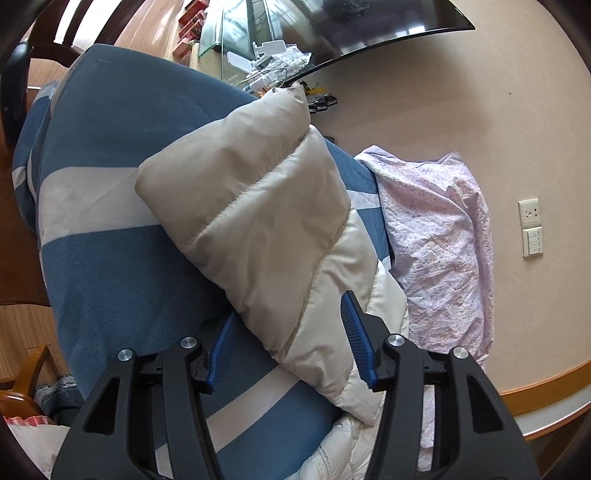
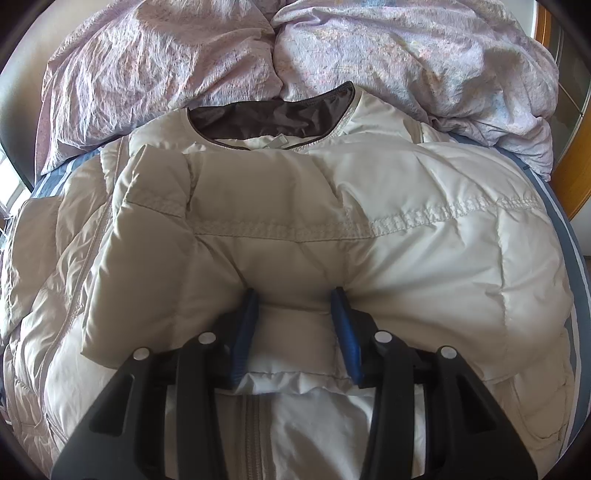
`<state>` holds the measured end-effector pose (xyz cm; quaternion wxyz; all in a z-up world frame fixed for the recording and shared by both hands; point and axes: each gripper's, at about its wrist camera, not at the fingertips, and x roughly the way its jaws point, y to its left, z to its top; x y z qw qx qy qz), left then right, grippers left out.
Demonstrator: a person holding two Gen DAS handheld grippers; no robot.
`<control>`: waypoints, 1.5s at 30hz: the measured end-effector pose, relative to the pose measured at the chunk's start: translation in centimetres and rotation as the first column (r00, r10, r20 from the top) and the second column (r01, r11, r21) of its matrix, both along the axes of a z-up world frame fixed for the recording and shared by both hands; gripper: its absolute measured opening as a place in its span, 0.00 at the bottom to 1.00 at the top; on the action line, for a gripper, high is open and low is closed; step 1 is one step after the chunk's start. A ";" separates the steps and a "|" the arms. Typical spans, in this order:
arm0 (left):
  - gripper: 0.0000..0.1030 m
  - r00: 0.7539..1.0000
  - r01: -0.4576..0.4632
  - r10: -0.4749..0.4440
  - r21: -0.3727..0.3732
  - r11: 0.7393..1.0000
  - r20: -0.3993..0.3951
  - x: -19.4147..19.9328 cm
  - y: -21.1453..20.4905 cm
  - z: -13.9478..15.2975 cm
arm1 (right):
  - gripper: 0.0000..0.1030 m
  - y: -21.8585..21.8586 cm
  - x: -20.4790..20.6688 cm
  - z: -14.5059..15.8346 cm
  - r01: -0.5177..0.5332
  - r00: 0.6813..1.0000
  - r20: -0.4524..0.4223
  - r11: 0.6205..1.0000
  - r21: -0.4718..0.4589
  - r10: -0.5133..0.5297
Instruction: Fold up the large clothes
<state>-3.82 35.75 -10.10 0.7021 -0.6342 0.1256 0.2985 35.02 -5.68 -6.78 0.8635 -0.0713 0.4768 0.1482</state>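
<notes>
Quilted cream puffer jacket (image 2: 424,258) on a blue-and-white striped blanket (image 1: 122,266).
Left gripper (image 1: 291,314) half-open astride the puffy sleeve (image 1: 258,206), grip unclear; right gripper (image 2: 295,295) pinches a padded fold.

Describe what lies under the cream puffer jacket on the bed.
Under the puffer jacket lies a blue-and-white striped blanket, showing around its edges. The blanket beneath the jacket's middle is covered, so nothing there can be seen.

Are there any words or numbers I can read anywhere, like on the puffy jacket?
None can be read.
Jacket: no label or print shows.
Red boxes: any print is too small and blurred.
Wall socket and switch: no readable marks.
</notes>
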 end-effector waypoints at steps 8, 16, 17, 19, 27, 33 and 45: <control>0.07 0.994 0.016 -0.002 0.125 0.992 -0.113 1.0 0.8 1.0 | 0.42 -0.1 0.0 0.0 -0.016 1.000 0.002 1.000 0.006 0.016; 0.04 0.985 0.142 -0.090 0.384 0.912 -0.149 4.9 -1.0 8.6 | 0.42 -0.1 0.0 -0.1 -0.027 1.000 0.009 1.000 0.002 0.027; 0.04 0.983 0.164 -0.114 0.418 0.893 -0.142 6.0 -1.7 10.0 | 0.42 -0.1 0.0 -0.1 -0.028 1.000 0.009 1.000 0.002 0.028; 0.04 0.976 0.215 -0.172 0.477 0.852 -0.133 8.1 -3.4 12.3 | 0.42 -0.1 0.0 -0.1 -0.030 1.000 0.009 1.000 0.005 0.029; 0.04 0.871 0.443 -0.468 0.645 0.623 -0.147 16.8 -13.7 18.6 | 0.42 -0.5 0.2 0.0 -0.039 0.999 -0.009 0.999 0.034 0.039; 0.04 0.762 0.550 -0.625 0.678 0.488 -0.168 21.2 -20.3 19.5 | 0.42 -0.9 0.5 -0.1 -0.037 0.999 -0.031 0.997 0.071 0.039; 0.04 0.579 0.730 -0.766 0.596 0.335 -0.280 27.3 -29.0 14.5 | 0.46 -2.4 0.3 0.0 -0.070 0.996 -0.045 0.985 0.159 0.078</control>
